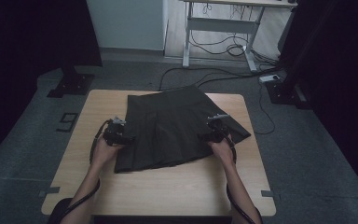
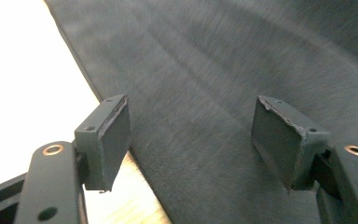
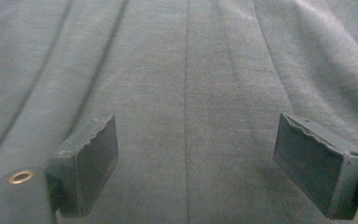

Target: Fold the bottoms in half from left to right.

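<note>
A light wooden rectangular tabletop (image 1: pixel 168 186) stands on grey carpeted floor (image 1: pixel 307 158). Beyond it, a white-framed metal desk (image 1: pixel 223 23) rises over loose black cables (image 1: pixel 223 49). A small pale box (image 1: pixel 270 78), perhaps a power strip, lies nearby, and a black flat stand base (image 1: pixel 70 85) sits far left.

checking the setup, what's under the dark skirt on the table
The dark skirt lies spread flat on the wooden table, whose bare top shows all around it. Whatever might lie beneath the cloth is covered and cannot be seen.
</note>
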Demonstrator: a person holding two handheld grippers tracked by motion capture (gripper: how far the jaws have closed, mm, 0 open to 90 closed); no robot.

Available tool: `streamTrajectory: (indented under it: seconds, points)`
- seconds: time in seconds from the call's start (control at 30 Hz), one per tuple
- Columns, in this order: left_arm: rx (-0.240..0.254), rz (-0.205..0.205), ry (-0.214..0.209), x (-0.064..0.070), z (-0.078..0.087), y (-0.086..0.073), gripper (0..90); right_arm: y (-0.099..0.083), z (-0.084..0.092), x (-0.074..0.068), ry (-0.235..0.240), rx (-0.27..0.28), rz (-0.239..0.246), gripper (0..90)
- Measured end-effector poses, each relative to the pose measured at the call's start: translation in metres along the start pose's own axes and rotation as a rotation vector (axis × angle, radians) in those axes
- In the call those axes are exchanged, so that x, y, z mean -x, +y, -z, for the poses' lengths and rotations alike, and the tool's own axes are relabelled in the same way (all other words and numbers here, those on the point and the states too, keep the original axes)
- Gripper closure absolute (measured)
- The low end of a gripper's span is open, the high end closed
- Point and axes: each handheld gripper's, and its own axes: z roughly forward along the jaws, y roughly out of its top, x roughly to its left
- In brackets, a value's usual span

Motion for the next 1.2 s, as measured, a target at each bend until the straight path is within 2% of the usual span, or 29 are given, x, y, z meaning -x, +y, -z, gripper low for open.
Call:
streamTrajectory:
  seconds: [0.07,0.1,0.17,0.2,0.27,0.37,0.5,0.67,0.7,0.9,1.1,1.13,1.2]
  points:
    - [-0.021,-0.001,0.003,-0.002,-0.008,-0.005,27.3,-0.001,-0.003,-0.001,-0.011,-0.007,-0.008,13.6]
    - [-0.001,-0.004,0.004,-0.002,-0.009,-0.007,23.9,-0.002,-0.008,-0.001,-0.027,-0.024,-0.004,13.7]
    - [0.003,-0.001,0.009,0.000,-0.009,-0.009,23.4,-0.006,-0.016,-0.003,-0.042,-0.062,0.022,12.0]
    - [0.000,0.000,0.013,0.000,-0.008,-0.009,21.5,-0.010,-0.016,-0.004,-0.054,-0.040,0.027,11.5]
    - [-0.003,0.015,0.011,0.002,-0.007,-0.011,20.5,-0.011,-0.016,-0.004,-0.056,-0.036,0.024,11.4]
    - [0.012,0.015,0.013,0.005,-0.004,-0.017,19.6,-0.016,-0.013,-0.006,-0.050,-0.048,0.050,7.8]
    - [0.017,0.011,0.014,0.015,0.001,-0.024,19.7,-0.025,-0.006,-0.006,-0.046,-0.036,0.050,7.5]
    - [0.002,-0.002,0.001,0.033,0.010,-0.033,19.7,-0.041,0.007,-0.007,-0.041,-0.024,0.053,7.5]
    - [0.002,-0.002,0.001,0.033,0.010,-0.033,19.7,-0.041,0.007,-0.007,-0.041,-0.024,0.053,7.5]
    - [0.016,-0.016,-0.016,0.057,0.021,-0.049,19.7,-0.061,0.021,-0.008,-0.039,0.013,0.054,7.6]
    - [0.005,-0.046,-0.026,0.084,0.031,-0.060,19.4,-0.076,0.035,-0.010,-0.034,0.006,0.059,7.6]
    - [-0.002,-0.053,-0.032,0.091,0.034,-0.064,19.4,-0.081,0.039,-0.011,-0.033,0.005,0.061,7.6]
    - [-0.003,-0.056,-0.034,0.095,0.036,-0.066,19.4,-0.083,0.041,-0.012,-0.034,0.006,0.061,7.6]
